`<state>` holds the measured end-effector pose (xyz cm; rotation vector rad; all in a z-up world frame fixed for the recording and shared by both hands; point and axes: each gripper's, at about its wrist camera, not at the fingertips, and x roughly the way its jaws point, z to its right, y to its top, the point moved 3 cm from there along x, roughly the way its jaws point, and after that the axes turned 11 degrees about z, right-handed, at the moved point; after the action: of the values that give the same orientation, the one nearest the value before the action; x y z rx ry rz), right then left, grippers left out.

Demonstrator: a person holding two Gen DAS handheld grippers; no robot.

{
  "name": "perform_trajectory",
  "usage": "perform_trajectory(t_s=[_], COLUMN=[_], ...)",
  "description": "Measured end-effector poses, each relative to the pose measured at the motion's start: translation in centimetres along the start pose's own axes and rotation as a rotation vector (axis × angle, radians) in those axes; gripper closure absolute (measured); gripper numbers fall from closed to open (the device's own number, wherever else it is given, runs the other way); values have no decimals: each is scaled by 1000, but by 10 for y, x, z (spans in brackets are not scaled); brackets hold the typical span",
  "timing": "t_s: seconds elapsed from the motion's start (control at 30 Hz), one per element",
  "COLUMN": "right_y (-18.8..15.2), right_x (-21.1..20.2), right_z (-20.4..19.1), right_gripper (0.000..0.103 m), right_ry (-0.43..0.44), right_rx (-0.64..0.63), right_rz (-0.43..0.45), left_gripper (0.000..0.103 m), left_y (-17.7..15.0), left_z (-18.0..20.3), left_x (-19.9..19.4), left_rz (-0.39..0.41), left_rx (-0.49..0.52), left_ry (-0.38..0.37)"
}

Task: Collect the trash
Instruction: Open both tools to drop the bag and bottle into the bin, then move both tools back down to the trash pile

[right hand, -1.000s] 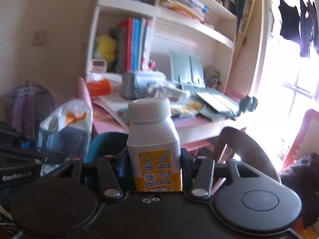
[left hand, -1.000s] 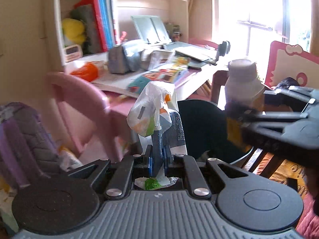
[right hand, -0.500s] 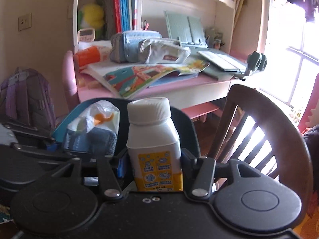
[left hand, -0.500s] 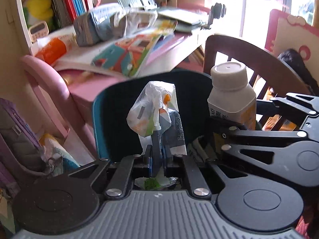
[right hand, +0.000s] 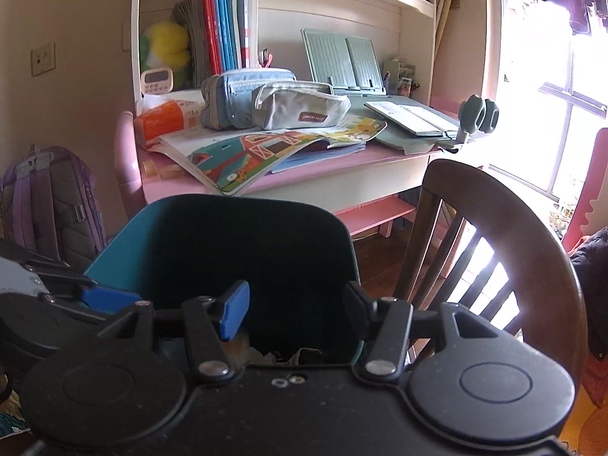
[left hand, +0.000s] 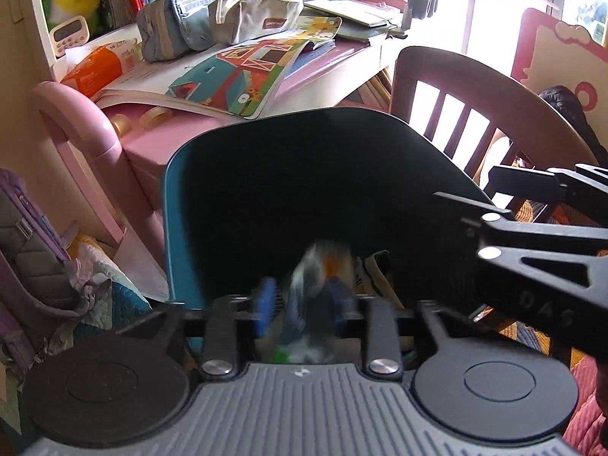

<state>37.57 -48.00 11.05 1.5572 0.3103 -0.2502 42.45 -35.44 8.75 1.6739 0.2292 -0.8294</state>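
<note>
1. A brown slatted wooden chair [right hand: 490, 250] is standing right of the dark teal plastic bin [right hand: 250, 250]; a cluttered pink desk [right hand: 342, 163] is sitting beyond.
2. The left gripper [left hand: 304, 300] is spreading apart; a blurred crumpled plastic wrapper [left hand: 317, 285] is lying between its fingers, over the bin.
3. The right gripper [right hand: 296, 304] is hanging apart, holding nothing.

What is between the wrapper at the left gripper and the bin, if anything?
Nothing visible. The left gripper is open above the bin mouth, and the blurred wrapper is between its fingers, over the dark inside. The right gripper is open and empty beside it.
</note>
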Motion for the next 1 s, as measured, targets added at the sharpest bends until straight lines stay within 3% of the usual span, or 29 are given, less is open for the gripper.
perform_trajectory(t_s=[0.03, 0.1, 0.6, 1.0], right_y=[1, 2, 10, -2], right_x=[-4, -11, -83, -128], right_z=[0, -1, -38, -131], right_gripper=[48, 48, 46, 45], right_ry=[3, 10, 99, 313], right_rx=[1, 4, -22, -81], right_rz=[3, 11, 72, 80], left_gripper=[29, 23, 22, 19], left_y=[-1, -3, -22, -71], left_z=[-1, -2, -20, -86], left_x=[-3, -11, -93, -176], left_rz=[10, 45, 147, 212], left_rx=[-1, 3, -50, -101], left_ry=[8, 31, -16, 31])
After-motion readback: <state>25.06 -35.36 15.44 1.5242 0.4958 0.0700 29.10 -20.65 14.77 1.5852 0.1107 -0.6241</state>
